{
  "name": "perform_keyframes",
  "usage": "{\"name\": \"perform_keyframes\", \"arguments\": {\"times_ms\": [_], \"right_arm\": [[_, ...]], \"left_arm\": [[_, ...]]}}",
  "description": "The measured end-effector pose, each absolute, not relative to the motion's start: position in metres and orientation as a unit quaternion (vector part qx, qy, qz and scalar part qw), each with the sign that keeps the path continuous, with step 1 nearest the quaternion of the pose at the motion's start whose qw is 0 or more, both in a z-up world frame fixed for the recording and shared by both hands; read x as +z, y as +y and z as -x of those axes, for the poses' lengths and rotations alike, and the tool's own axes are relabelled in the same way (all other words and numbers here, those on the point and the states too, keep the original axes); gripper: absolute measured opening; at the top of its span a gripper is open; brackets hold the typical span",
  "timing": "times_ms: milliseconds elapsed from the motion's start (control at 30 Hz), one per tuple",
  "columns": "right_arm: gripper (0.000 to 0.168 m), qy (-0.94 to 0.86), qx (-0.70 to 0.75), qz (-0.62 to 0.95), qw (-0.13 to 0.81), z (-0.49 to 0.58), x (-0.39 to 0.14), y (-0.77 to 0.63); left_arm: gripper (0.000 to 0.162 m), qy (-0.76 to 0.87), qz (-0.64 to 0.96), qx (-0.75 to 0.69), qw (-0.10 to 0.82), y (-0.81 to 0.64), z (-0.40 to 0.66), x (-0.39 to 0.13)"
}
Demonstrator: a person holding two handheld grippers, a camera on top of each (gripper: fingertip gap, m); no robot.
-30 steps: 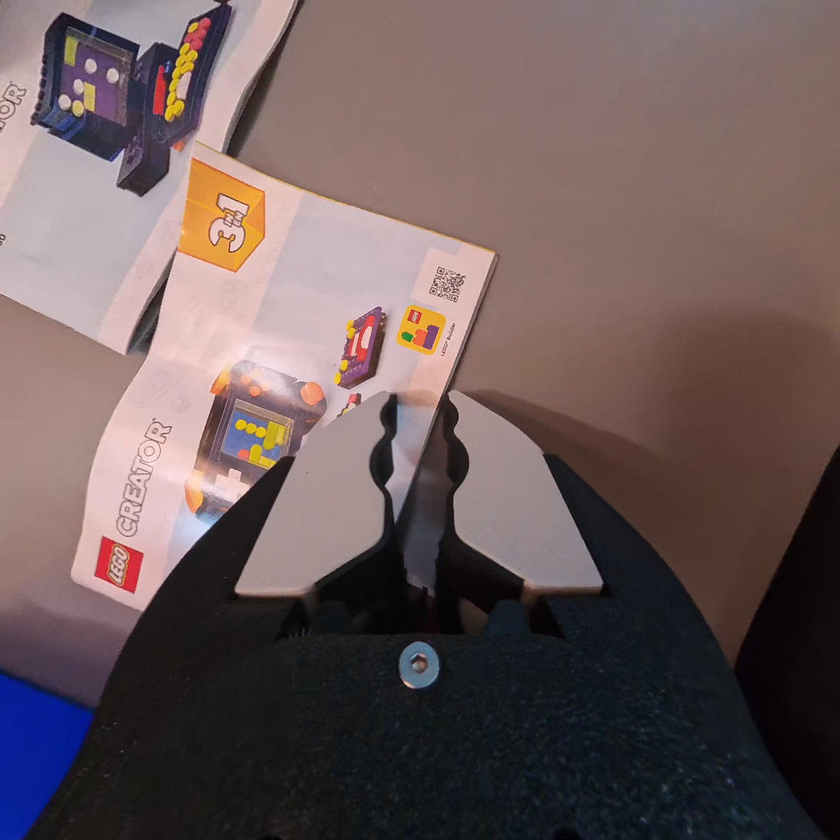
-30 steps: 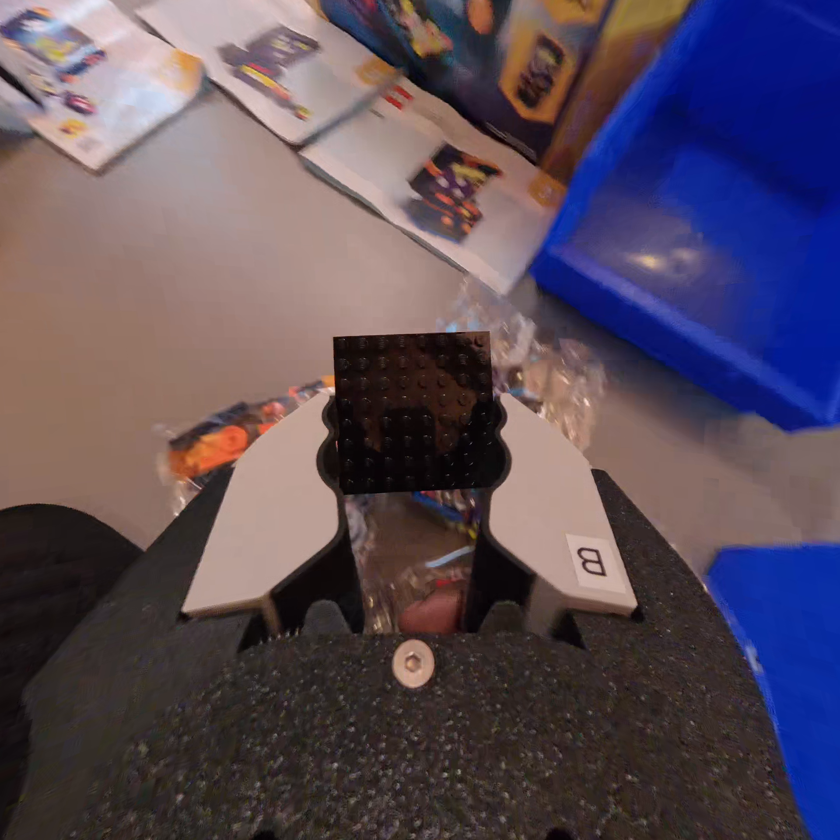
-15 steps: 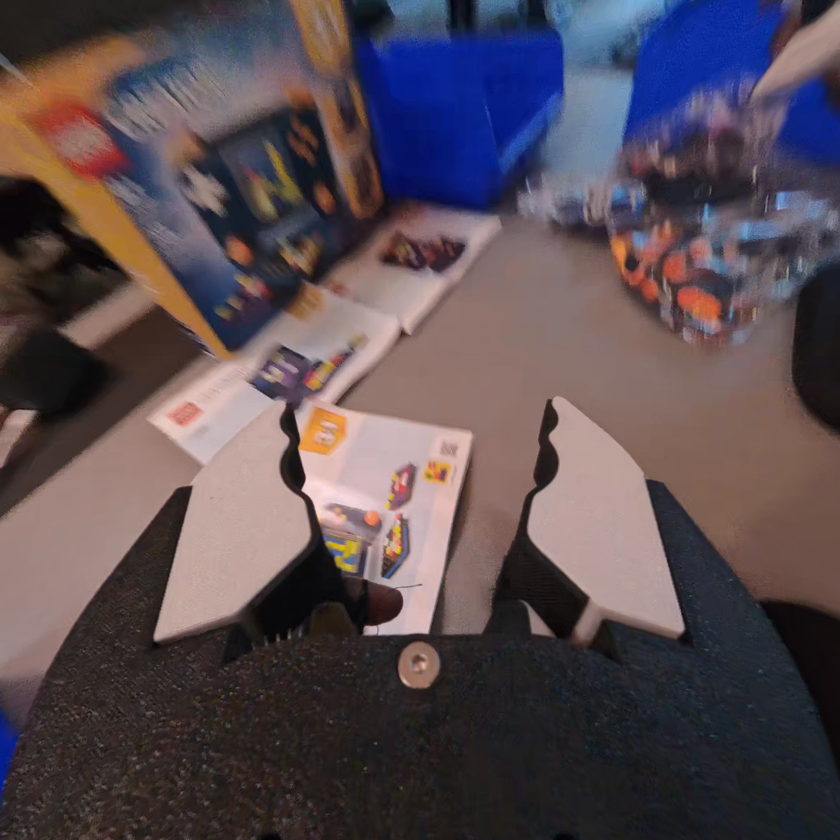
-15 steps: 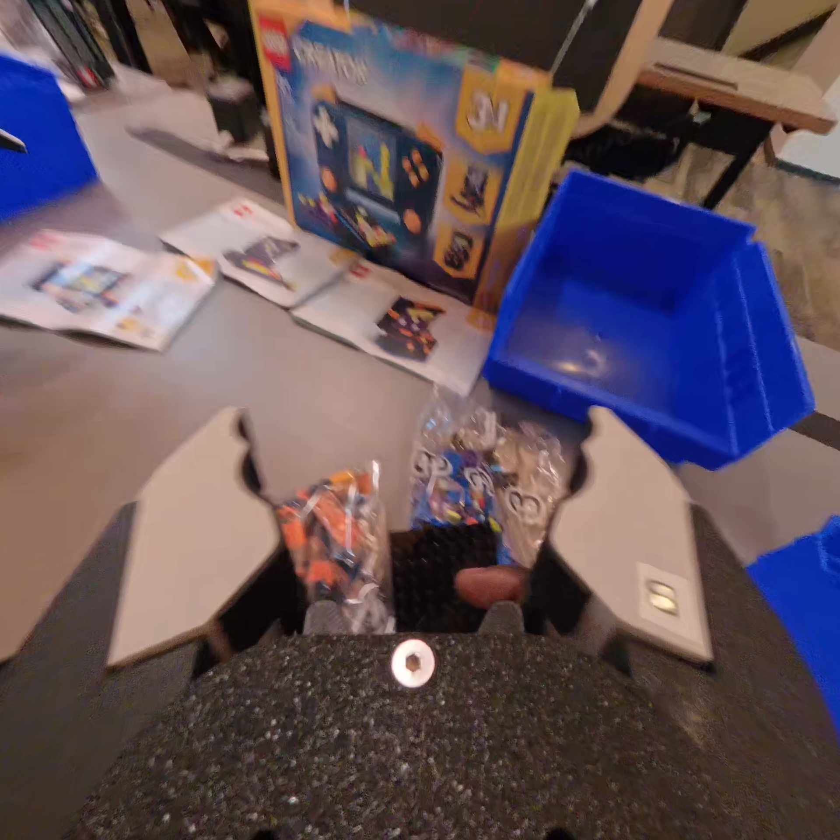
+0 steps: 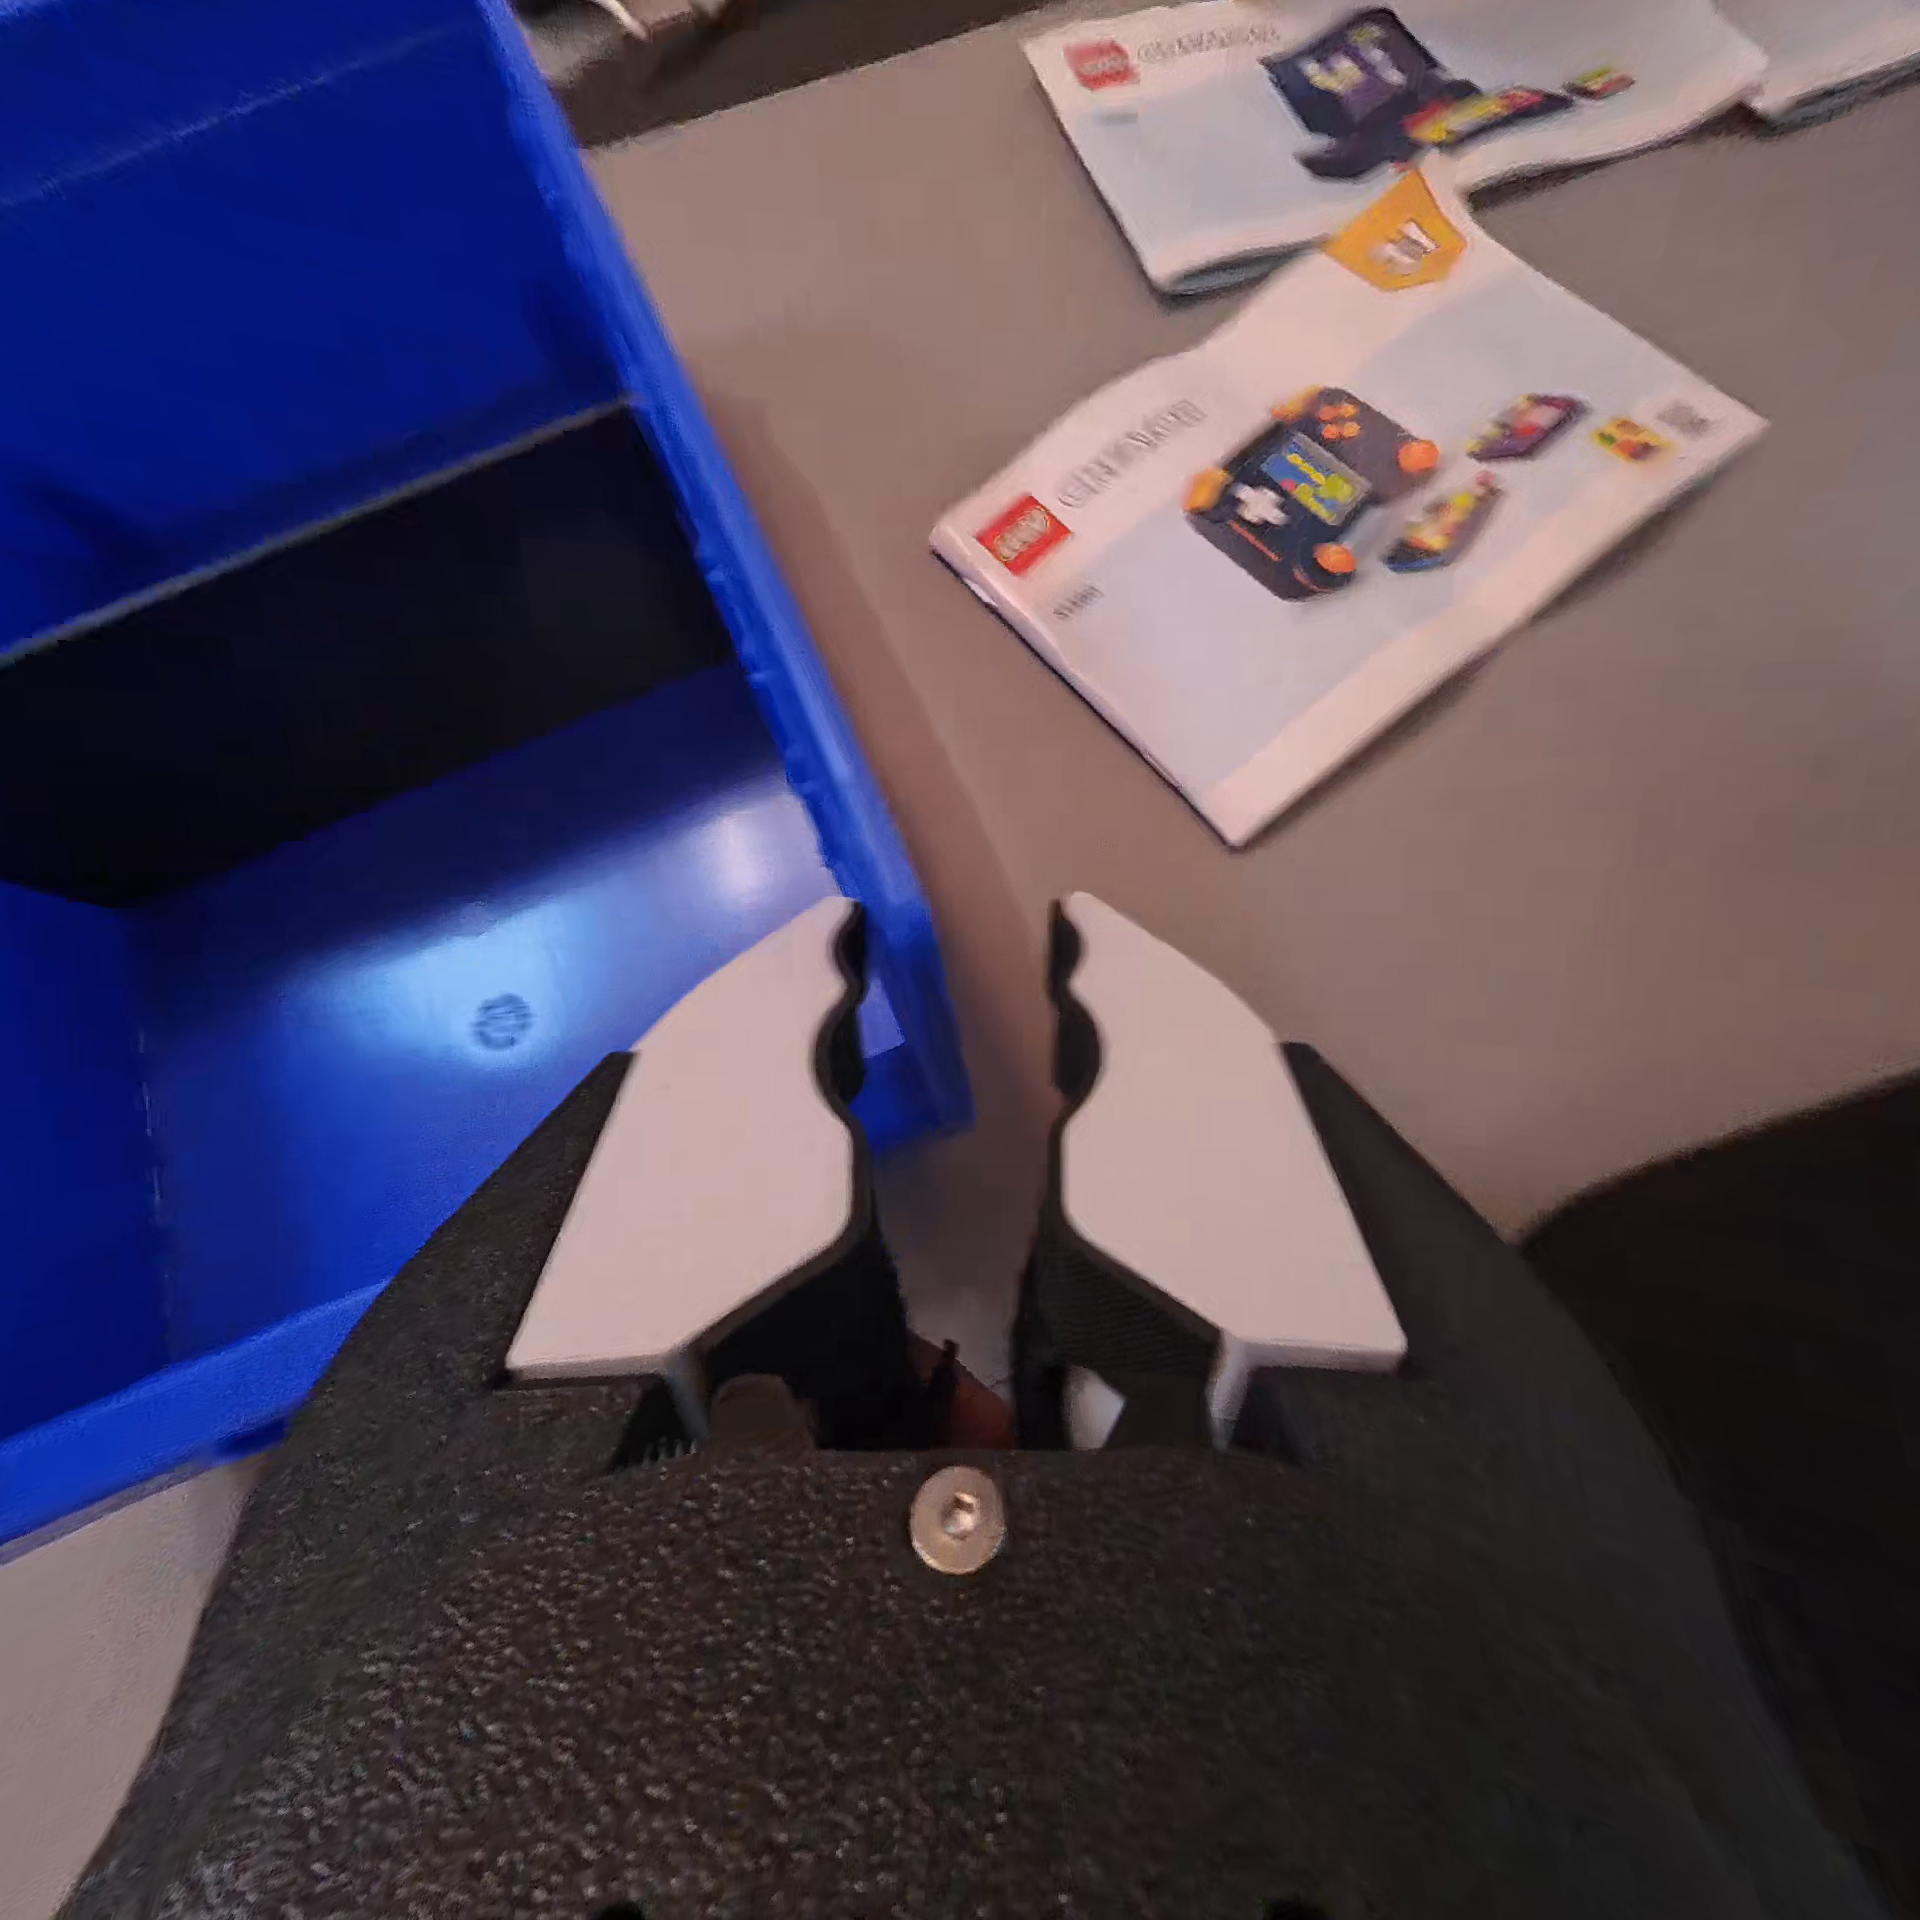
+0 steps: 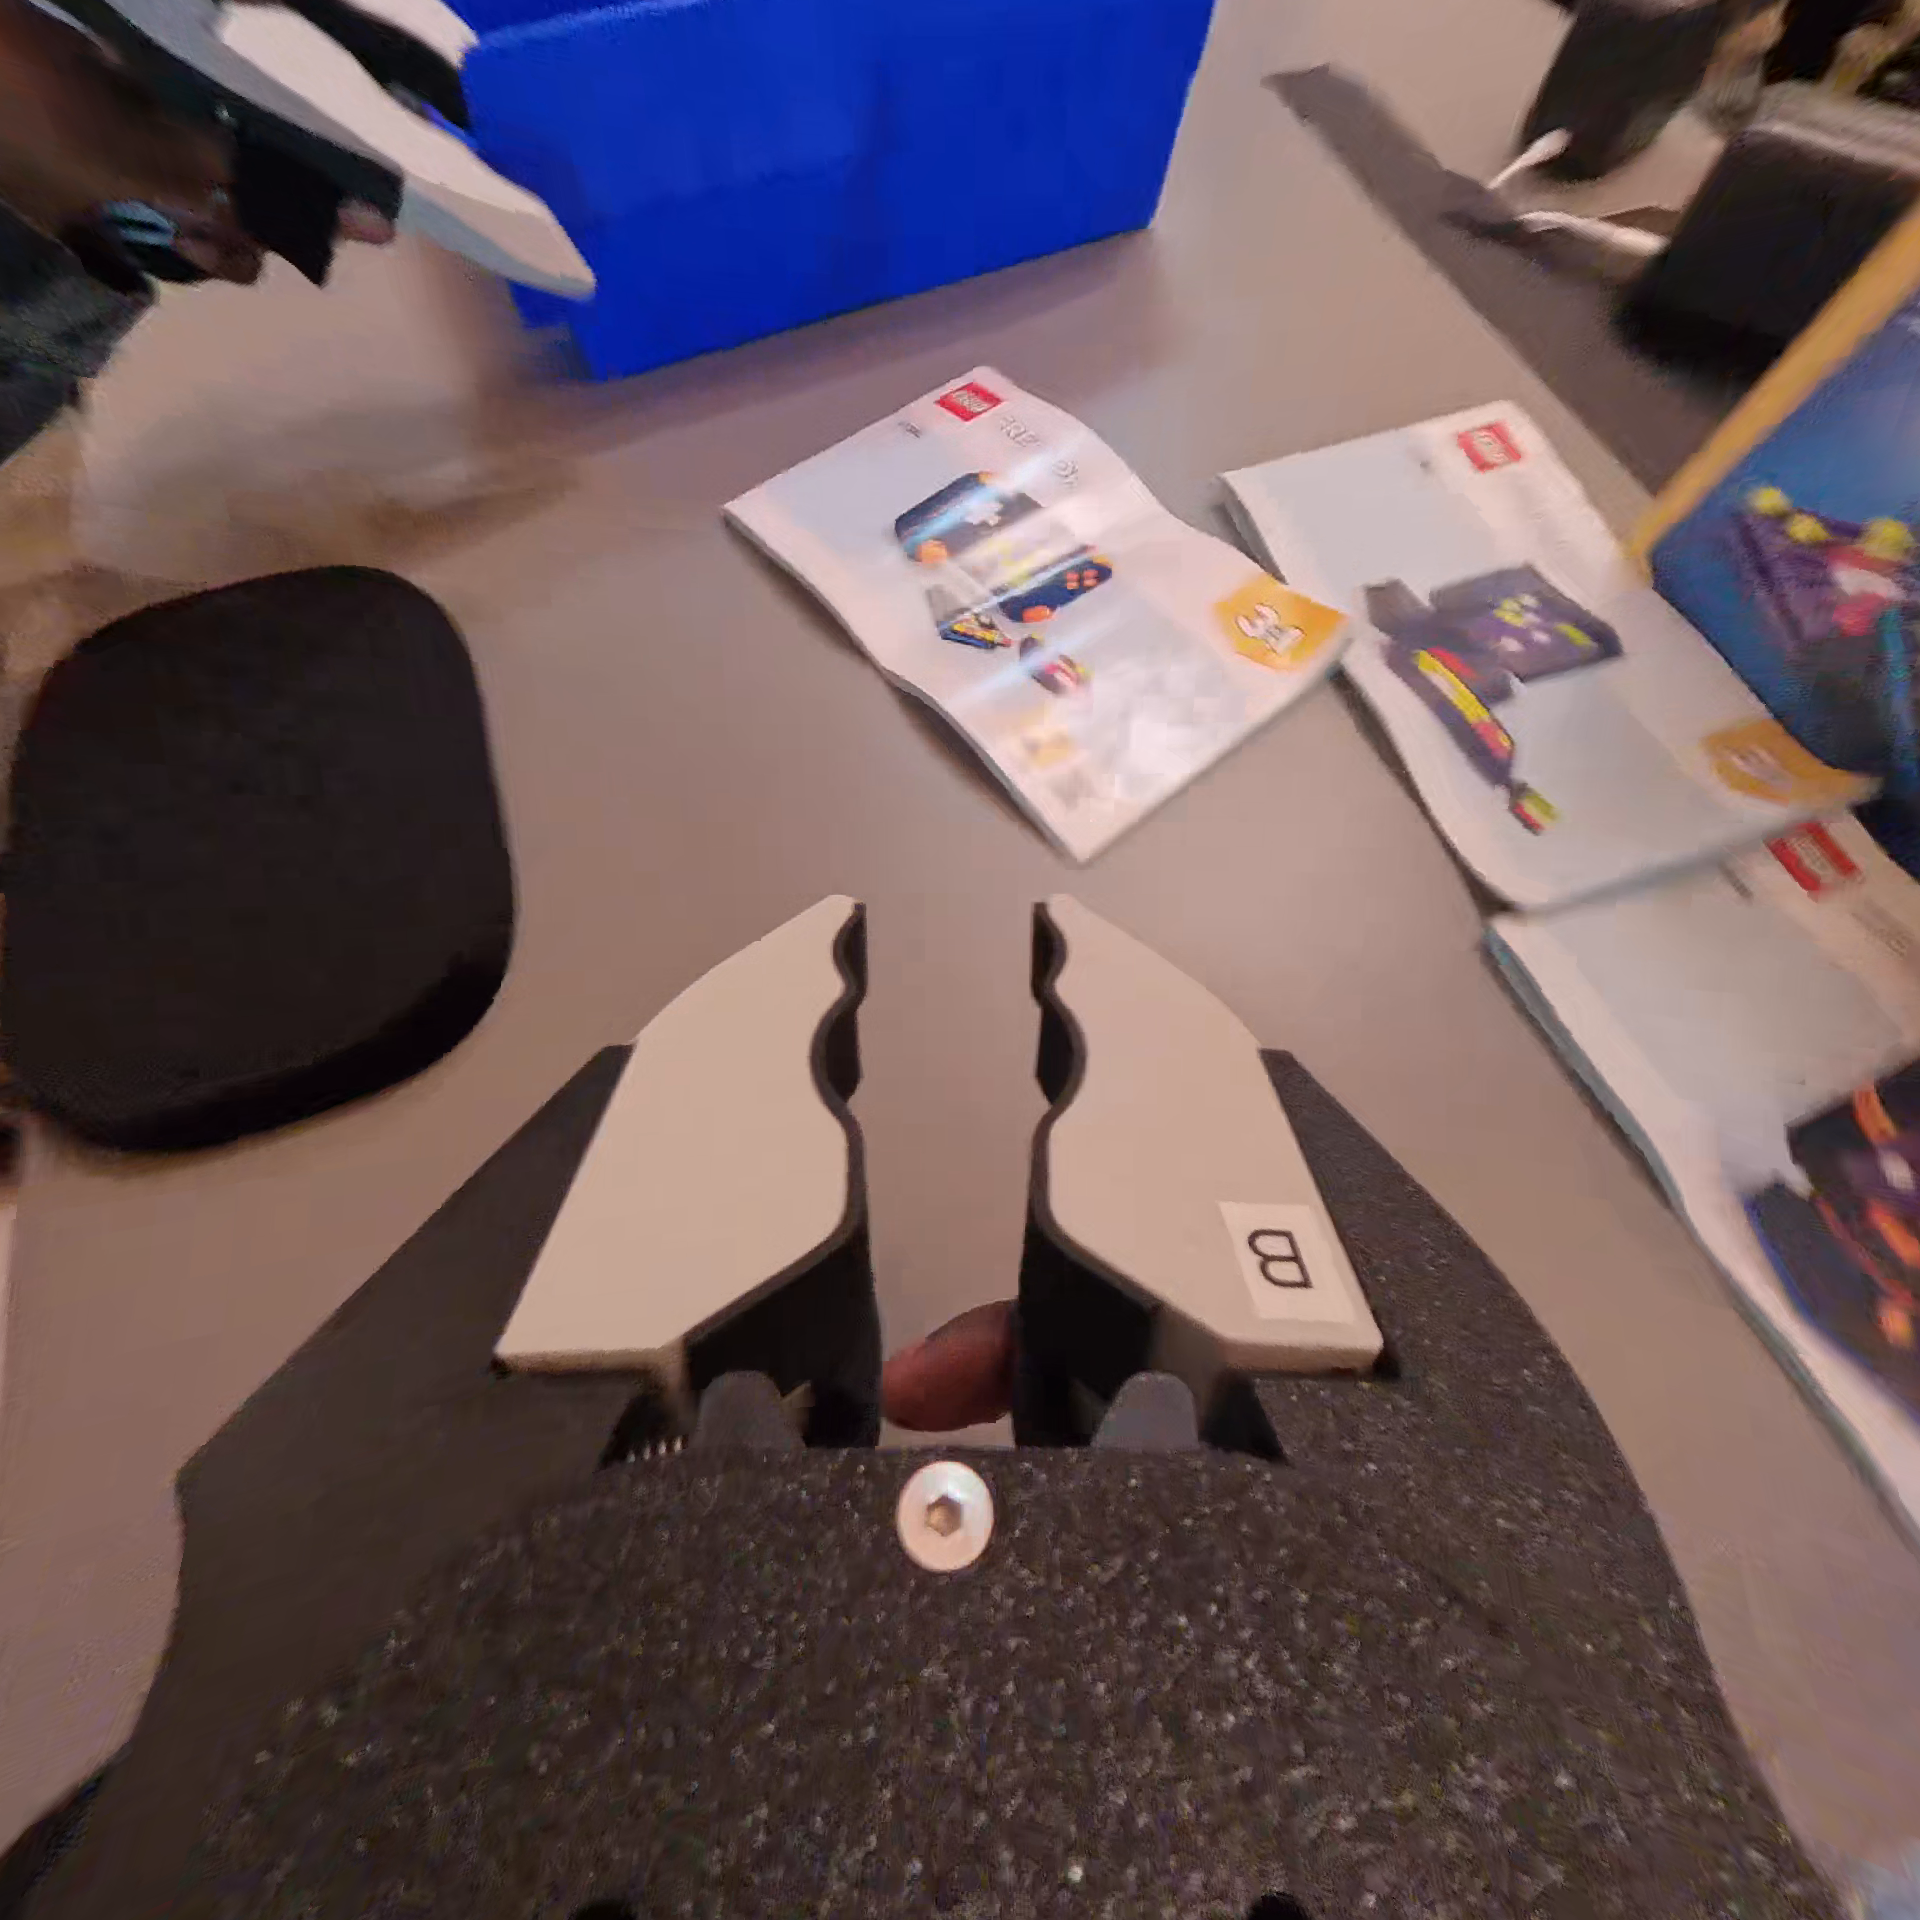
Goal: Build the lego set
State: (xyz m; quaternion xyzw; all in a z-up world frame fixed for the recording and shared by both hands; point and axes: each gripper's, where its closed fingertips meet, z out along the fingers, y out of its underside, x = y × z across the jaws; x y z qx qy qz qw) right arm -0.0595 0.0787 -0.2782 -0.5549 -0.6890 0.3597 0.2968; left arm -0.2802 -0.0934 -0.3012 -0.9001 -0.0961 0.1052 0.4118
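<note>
My left gripper (image 5: 954, 916) is open with a narrow gap and holds nothing. It hovers at the near right corner of a blue bin (image 5: 343, 1039), whose wall edge shows in the gap. My right gripper (image 6: 945, 914) is also open with a narrow gap and empty, above bare grey table (image 6: 727, 675). An instruction booklet (image 6: 1039, 613) lies ahead of it, also in the left wrist view (image 5: 1351, 582). The left gripper (image 6: 416, 177) shows at the top left of the right wrist view. No bricks or bags are in view.
More booklets lie at the right (image 6: 1538, 665) (image 6: 1766, 1143) and far back (image 5: 1351, 125). The set's box (image 6: 1818, 499) stands at the right edge. A black pad (image 6: 249, 852) lies at the left. The blue bin (image 6: 831, 156) stands at the back. There is about 30 cm between the tips of the two grippers.
The right gripper let go of the black baseplate, swung left and narrowed its gap. The left gripper let go of the booklet corner and moved to the blue bin's corner.
</note>
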Motion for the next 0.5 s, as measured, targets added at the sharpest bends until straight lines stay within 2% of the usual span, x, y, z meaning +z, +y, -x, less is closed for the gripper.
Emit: {"name": "perform_keyframes", "arguments": {"times_ms": [33,67,133,267,400,500], "right_arm": [[0.024,-0.698,0.346,0.550,0.301,0.081,-0.285,0.076],[0.017,-0.706,0.336,0.542,0.309,0.103,-0.290,0.074],[0.011,-0.722,0.332,0.526,0.305,0.144,-0.300,0.063],[0.011,-0.737,0.327,0.512,0.295,0.203,-0.321,0.047],[0.024,-0.752,0.269,0.542,0.260,0.209,-0.354,0.053],[0.022,-0.724,0.259,0.585,0.259,0.193,-0.355,0.062]], "left_arm": [[0.015,-0.104,0.893,0.134,0.417,-0.094,0.286,-0.301],[0.013,-0.103,0.890,0.140,0.421,-0.093,0.283,-0.301],[0.012,-0.113,0.885,0.145,0.429,-0.090,0.276,-0.301],[0.012,-0.131,0.874,0.141,0.447,-0.087,0.261,-0.301],[0.012,-0.143,0.864,0.133,0.464,-0.085,0.248,-0.301],[0.014,-0.147,0.857,0.118,0.479,-0.079,0.237,-0.301]]}}
